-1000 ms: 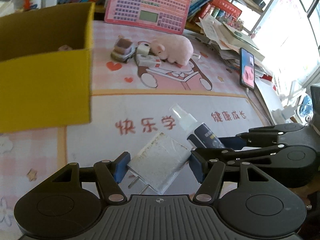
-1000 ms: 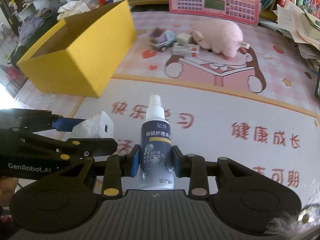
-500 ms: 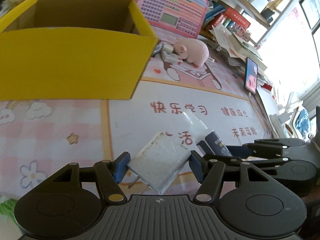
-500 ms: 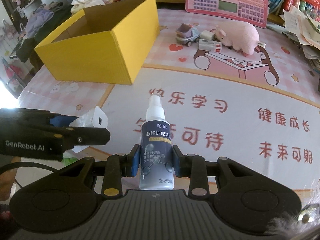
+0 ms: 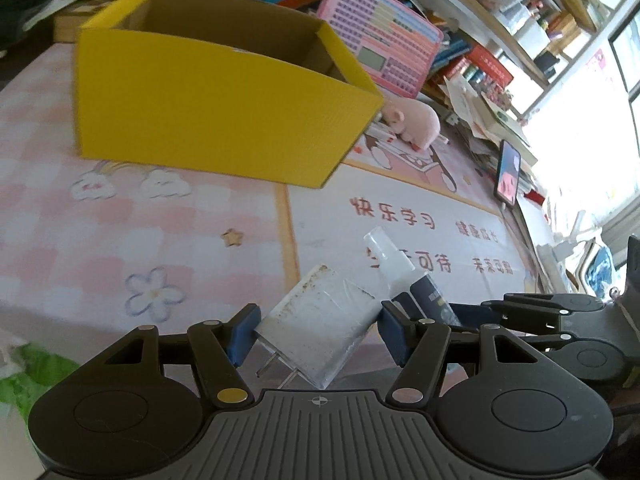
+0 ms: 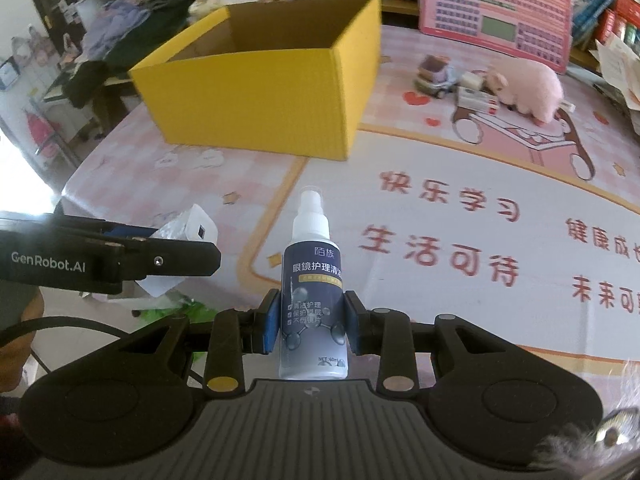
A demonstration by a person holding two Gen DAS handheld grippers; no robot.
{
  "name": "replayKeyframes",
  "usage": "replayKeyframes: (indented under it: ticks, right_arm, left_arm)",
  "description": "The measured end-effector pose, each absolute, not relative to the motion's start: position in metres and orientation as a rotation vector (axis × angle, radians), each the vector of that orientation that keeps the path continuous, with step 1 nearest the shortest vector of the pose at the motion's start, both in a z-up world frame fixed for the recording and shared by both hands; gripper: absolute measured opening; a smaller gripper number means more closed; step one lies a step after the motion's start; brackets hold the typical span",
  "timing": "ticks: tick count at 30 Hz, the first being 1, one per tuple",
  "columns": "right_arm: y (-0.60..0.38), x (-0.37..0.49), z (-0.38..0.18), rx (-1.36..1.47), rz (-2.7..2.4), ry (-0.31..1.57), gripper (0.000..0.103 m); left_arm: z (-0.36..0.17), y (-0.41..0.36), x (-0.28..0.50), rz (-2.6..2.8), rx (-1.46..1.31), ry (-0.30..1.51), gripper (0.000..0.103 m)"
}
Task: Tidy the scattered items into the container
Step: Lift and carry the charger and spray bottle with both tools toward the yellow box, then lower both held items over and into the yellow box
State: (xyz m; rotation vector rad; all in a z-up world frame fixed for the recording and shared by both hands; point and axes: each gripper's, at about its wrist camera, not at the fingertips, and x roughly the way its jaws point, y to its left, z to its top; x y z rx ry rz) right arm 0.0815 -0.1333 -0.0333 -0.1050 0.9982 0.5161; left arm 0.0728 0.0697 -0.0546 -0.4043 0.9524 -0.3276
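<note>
The left gripper (image 5: 316, 334) is clamped on a white plastic plug-in charger wrapped in clear film (image 5: 320, 332); only the left wrist view shows its metal prongs; the right gripper (image 6: 311, 322) grasps a small dark-labelled spray bottle with a white nozzle (image 6: 314, 300), its label legible only in the right wrist view; the open yellow cardboard box (image 6: 260, 92) stands well ahead on the pink cartoon-printed table mat (image 6: 460, 240); a pink plush pig (image 6: 528, 88) lies beyond; cluttered bookshelves (image 5: 500, 40) stand behind the table.
</note>
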Motion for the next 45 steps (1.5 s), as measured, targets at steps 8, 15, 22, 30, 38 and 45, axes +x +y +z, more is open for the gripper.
replayKeyframes:
  ticks: [8,15,22,30,38,45]
  right_arm:
    - [-0.098,0.062,-0.031,-0.155,0.590,0.990,0.031]
    - [-0.076,0.051,-0.029,-0.211,0.631,0.972,0.031]
    - [-0.062,0.047,-0.026,-0.272,0.647,0.966,0.031]
    - [-0.048,0.046,-0.022,-0.317,0.665,0.950,0.031]
    - [-0.035,0.050,-0.020,-0.335,0.686,0.933,0.031]
    - [-0.027,0.059,-0.013,-0.342,0.713,0.906,0.031]
  left_arm:
    - [-0.055,0.104,0.047,-0.273,-0.473,0.923,0.064]
    - [-0.051,0.129,0.030,-0.233,-0.545,0.877,0.064]
    - [-0.050,0.146,0.019,-0.210,-0.621,0.833,0.064]
    - [-0.045,0.157,0.016,-0.198,-0.629,0.802,0.064]
    - [-0.039,0.167,0.017,-0.187,-0.628,0.780,0.064]
    - [-0.031,0.172,0.021,-0.181,-0.633,0.756,0.064]
